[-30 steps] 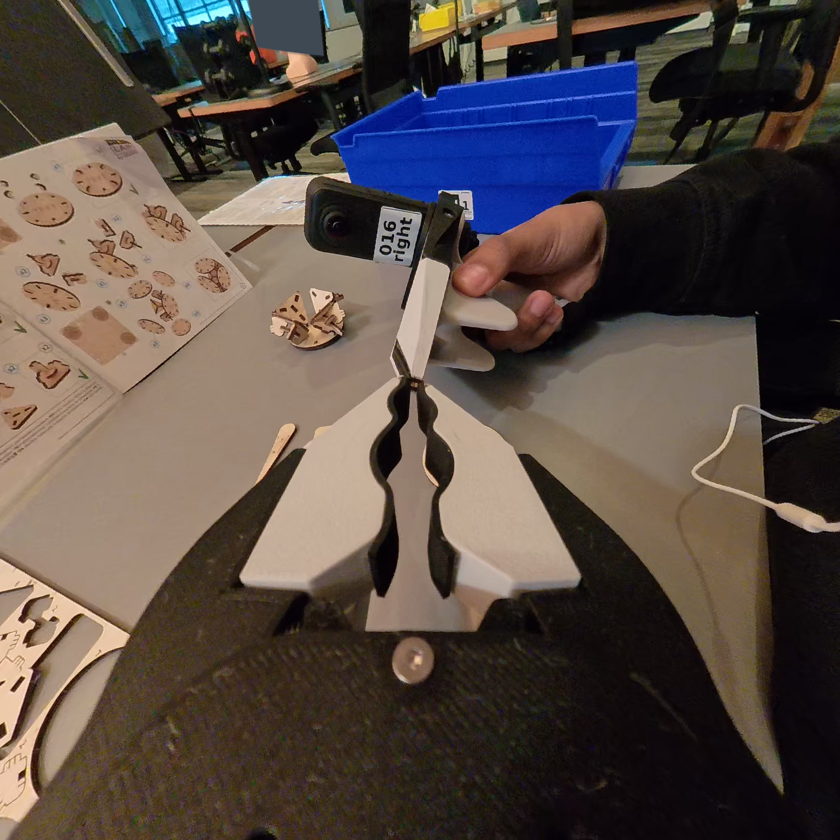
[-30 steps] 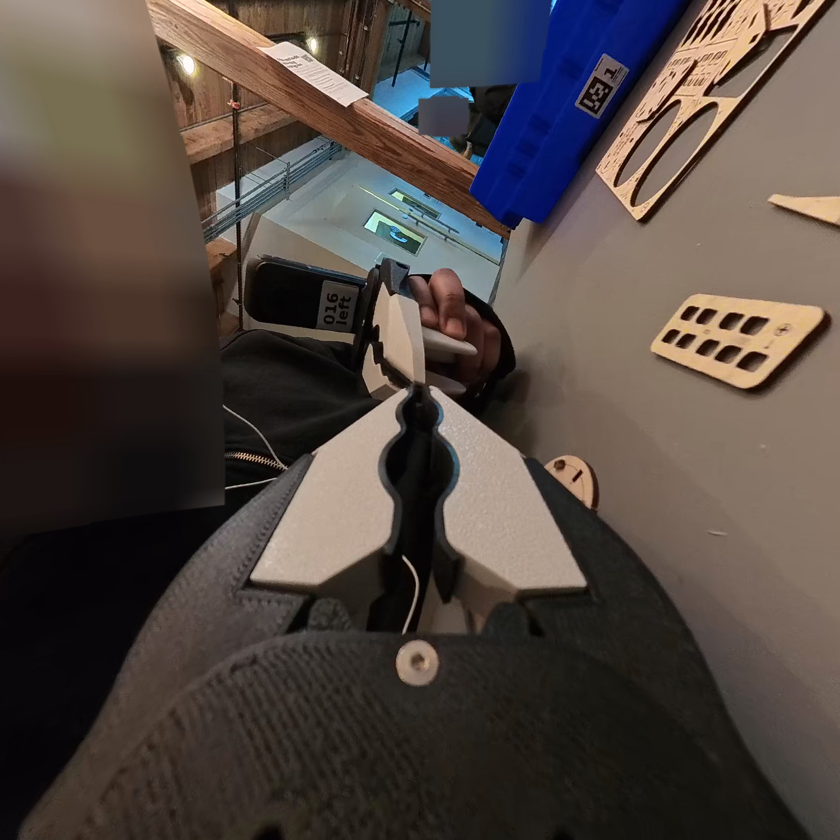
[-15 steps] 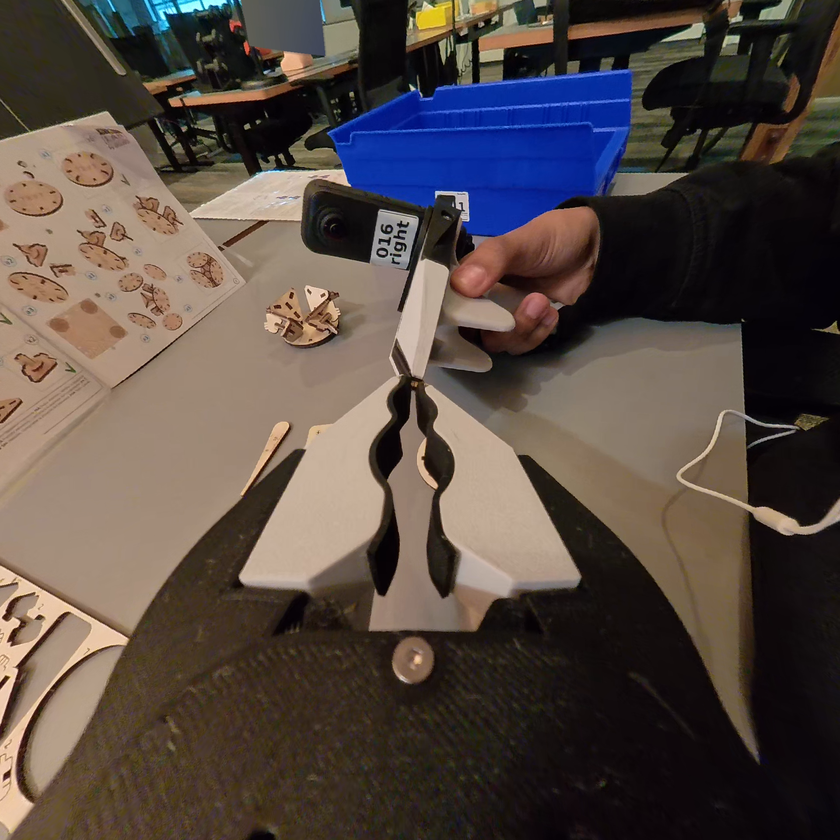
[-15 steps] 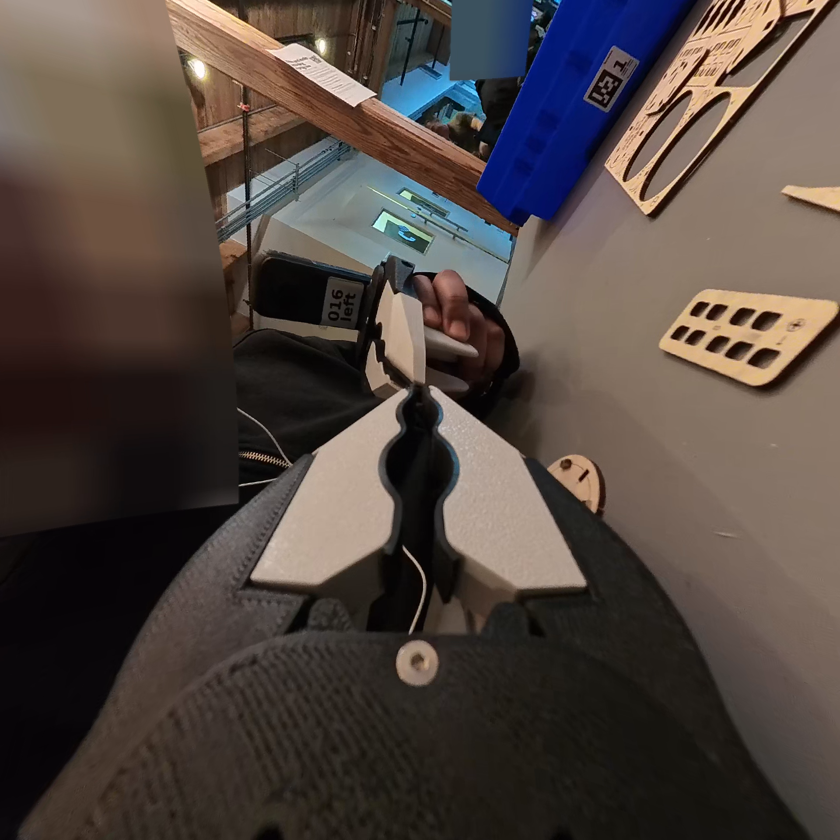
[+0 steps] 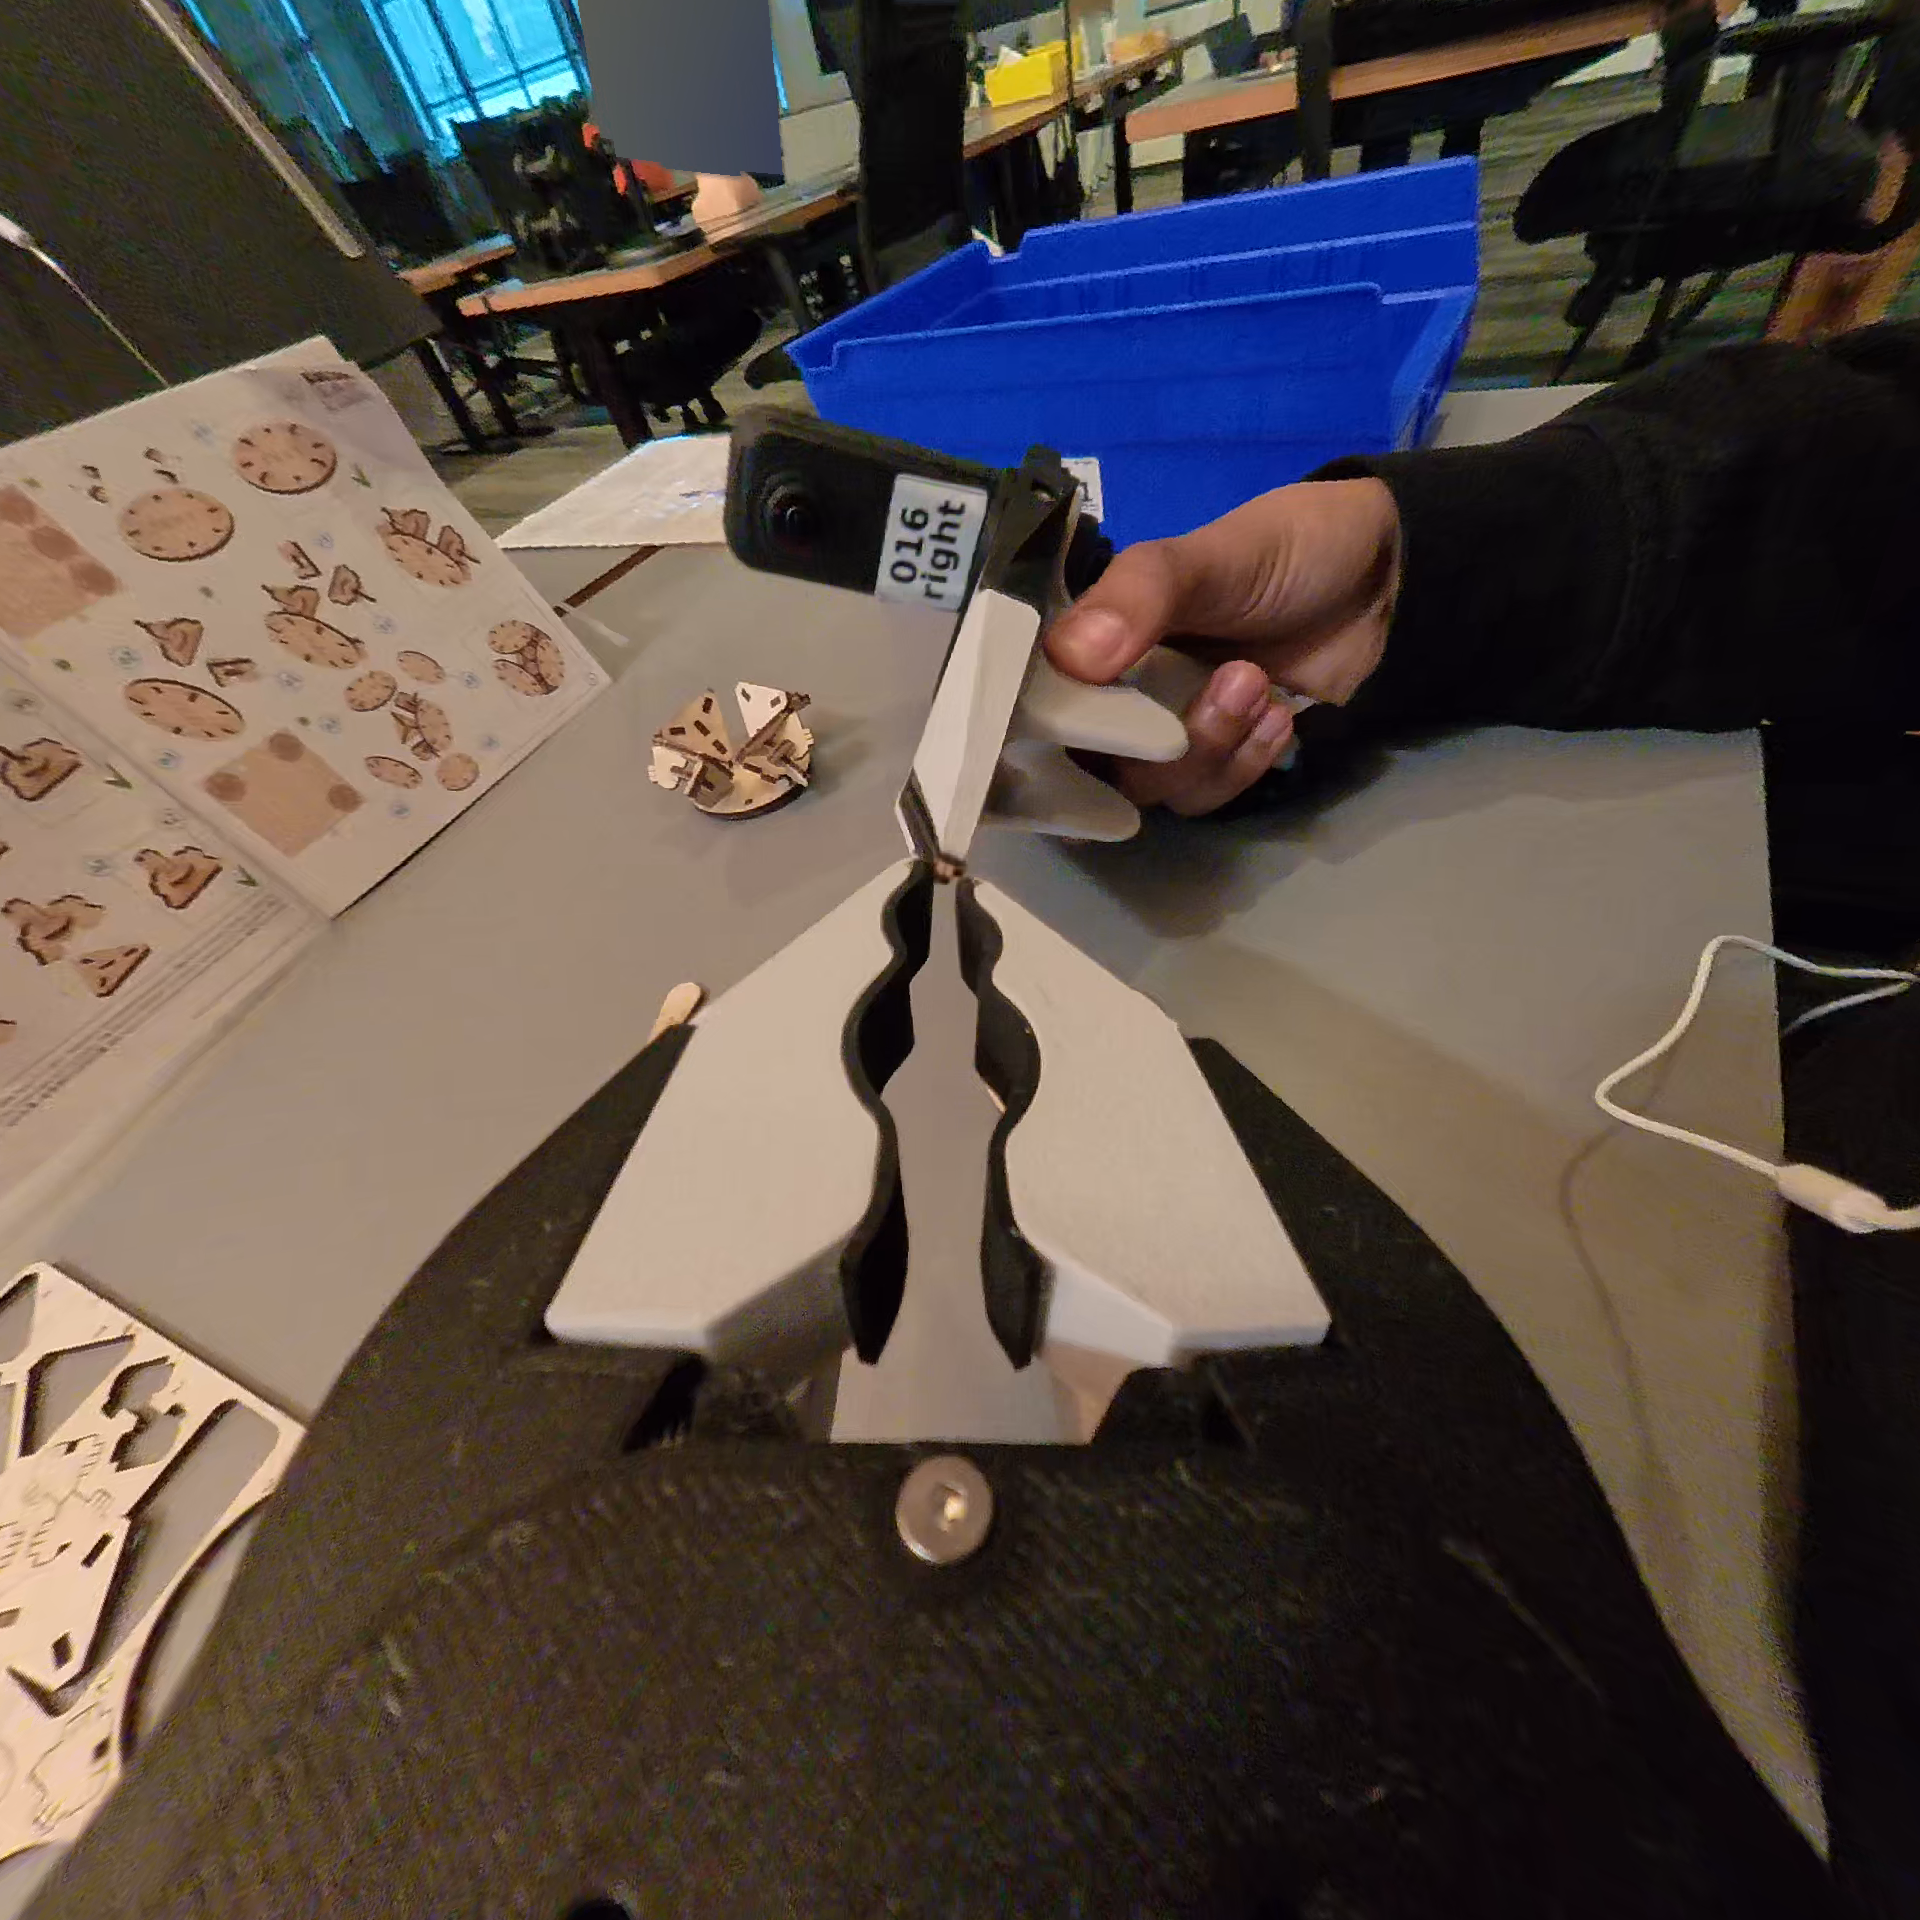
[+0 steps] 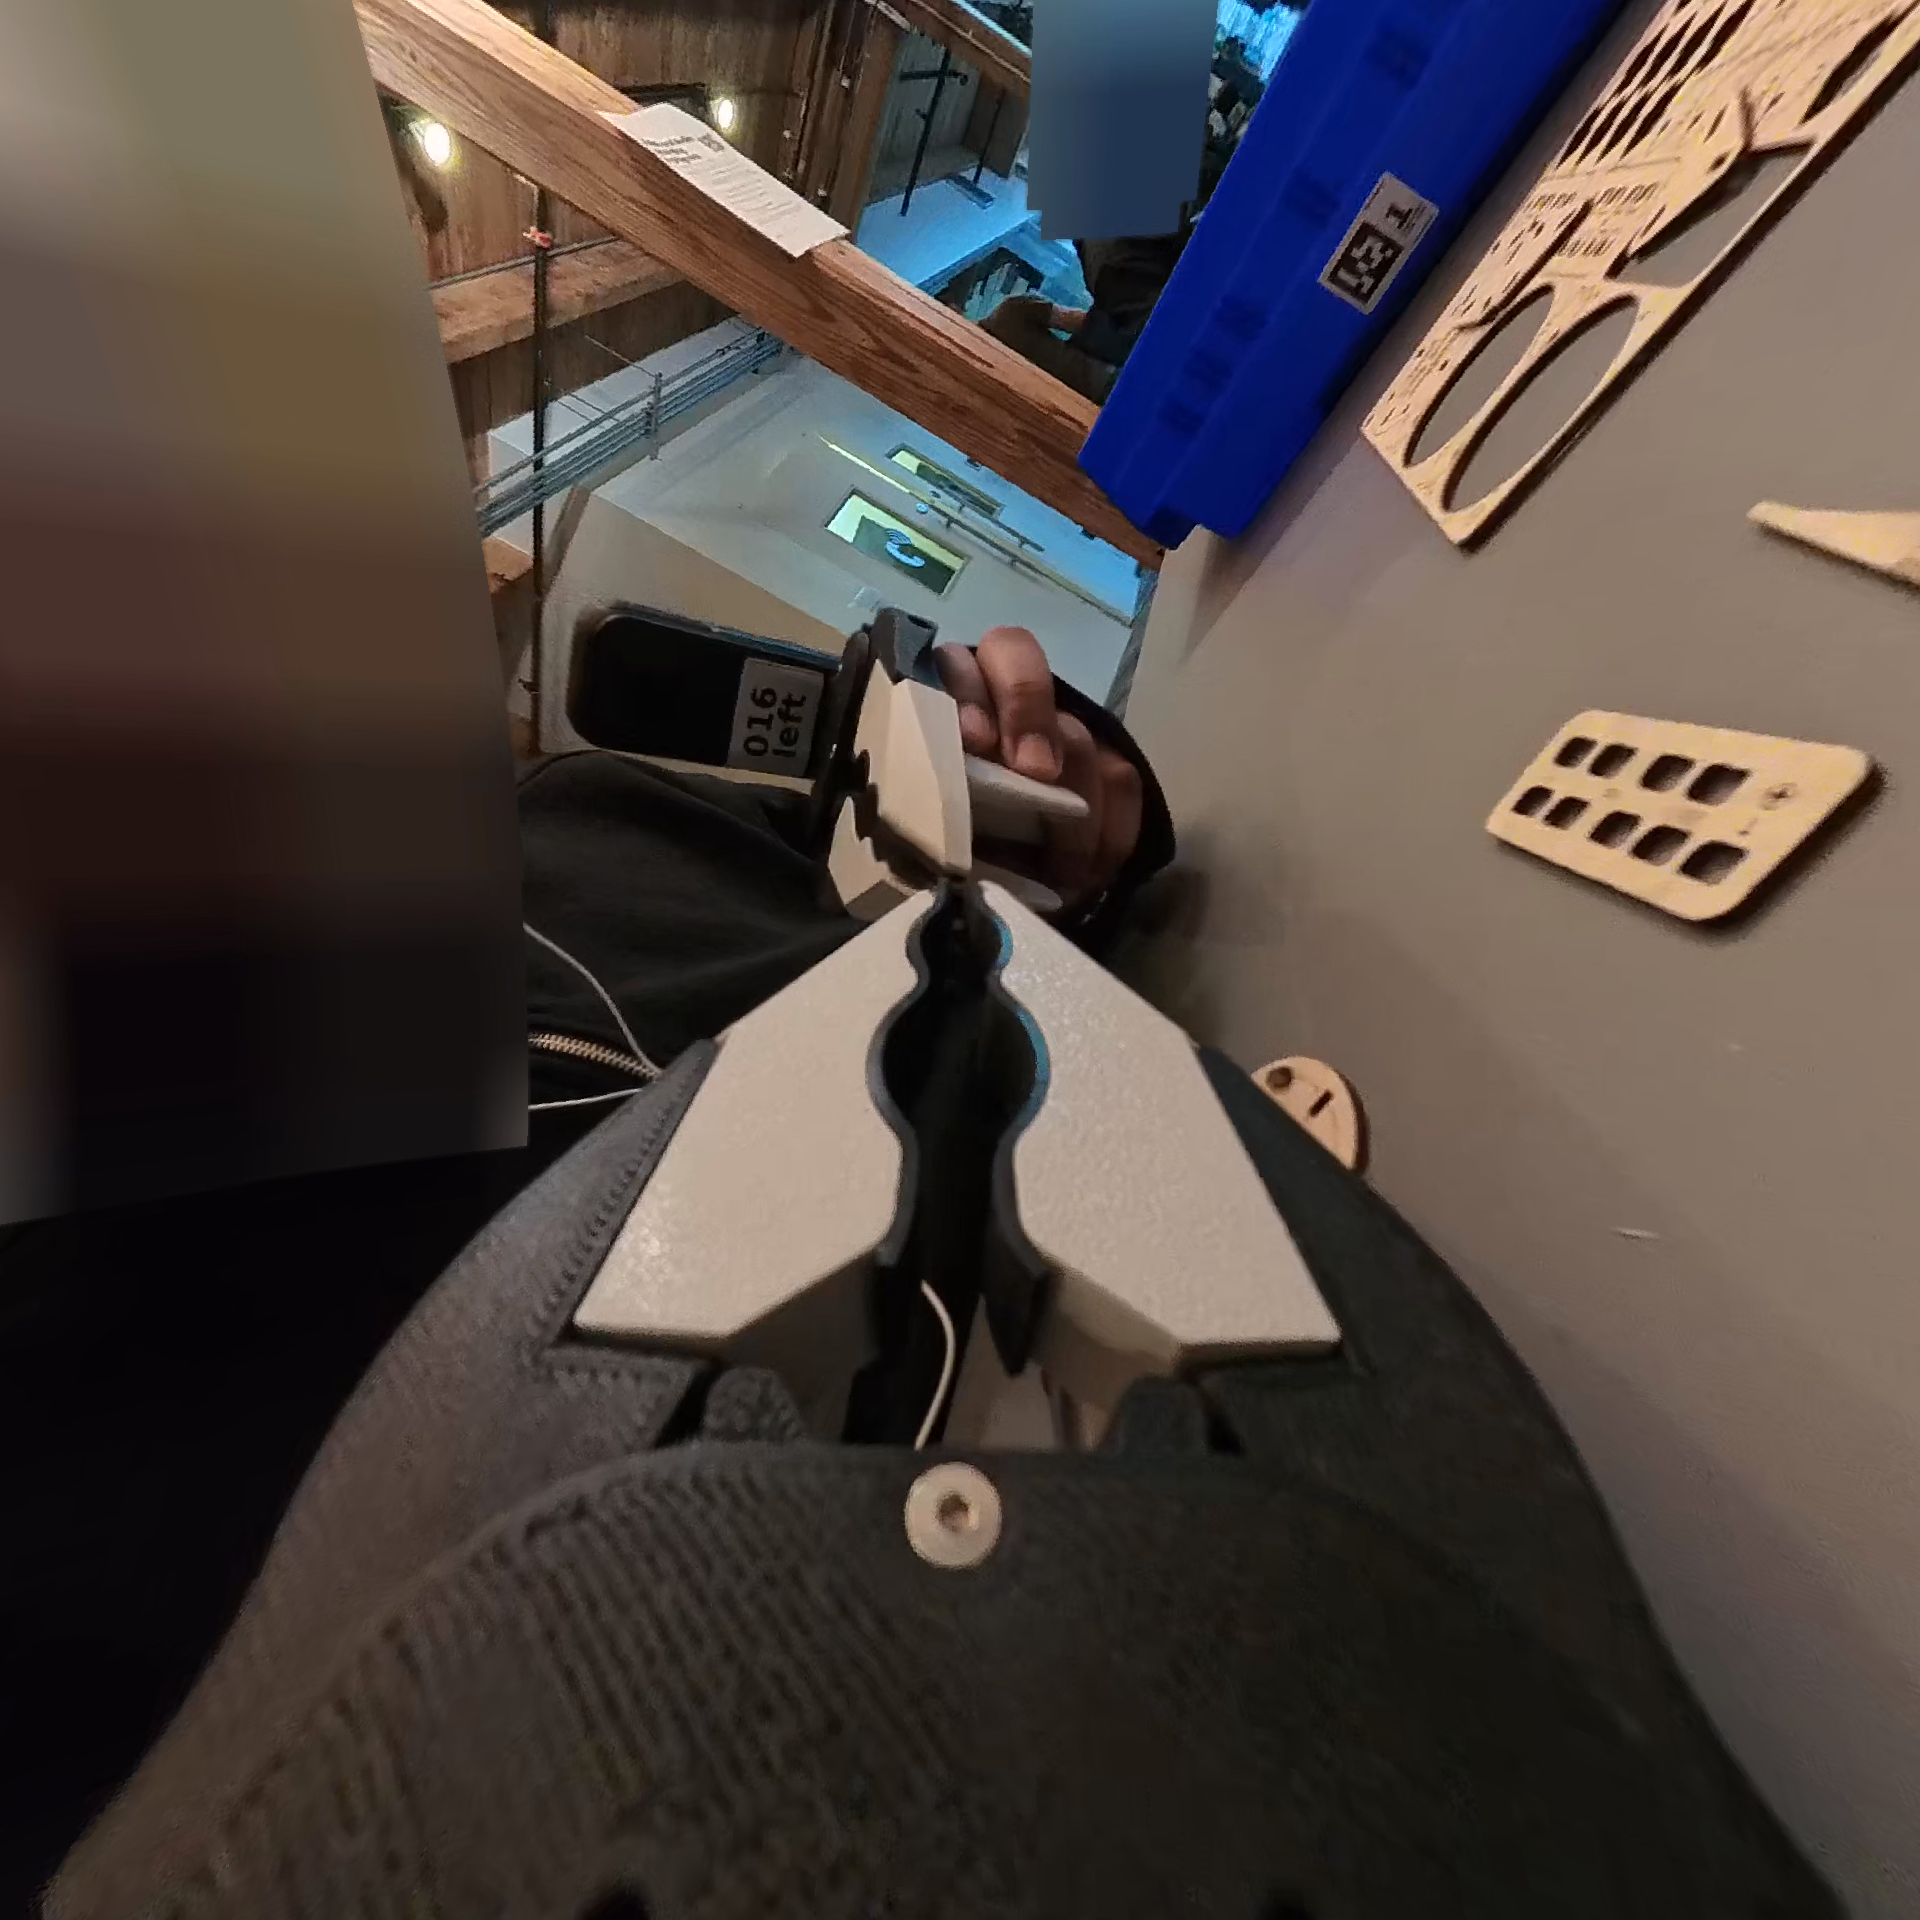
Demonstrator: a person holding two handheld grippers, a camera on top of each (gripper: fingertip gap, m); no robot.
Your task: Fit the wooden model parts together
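Tiny wooden piece point(image 5: 943, 864) sits pinched at the meeting tips of both tools, raised above the grey desk point(image 5: 1351, 935). Left hand-held gripper point(image 5: 940, 878) has its fingertips closed on it; right hand-held gripper point(image 5: 928, 836), tips together, grips the same bit from above, a hand point(image 5: 1226, 644) squeezing its handle. Nearby: small assembled wooden model point(image 5: 732, 753), flat wooden stick point(image 5: 675, 1006), instruction sheet point(image 5: 239, 623), blue bin point(image 5: 1164, 343), white cable point(image 5: 1714, 1060), punched plywood sheet point(image 5: 73, 1455).

Matt grey table point(image 5: 520, 987), glossy blue plastic bin point(image 5: 1143, 343), pale laser-cut wooden sheet point(image 6: 1683, 810).
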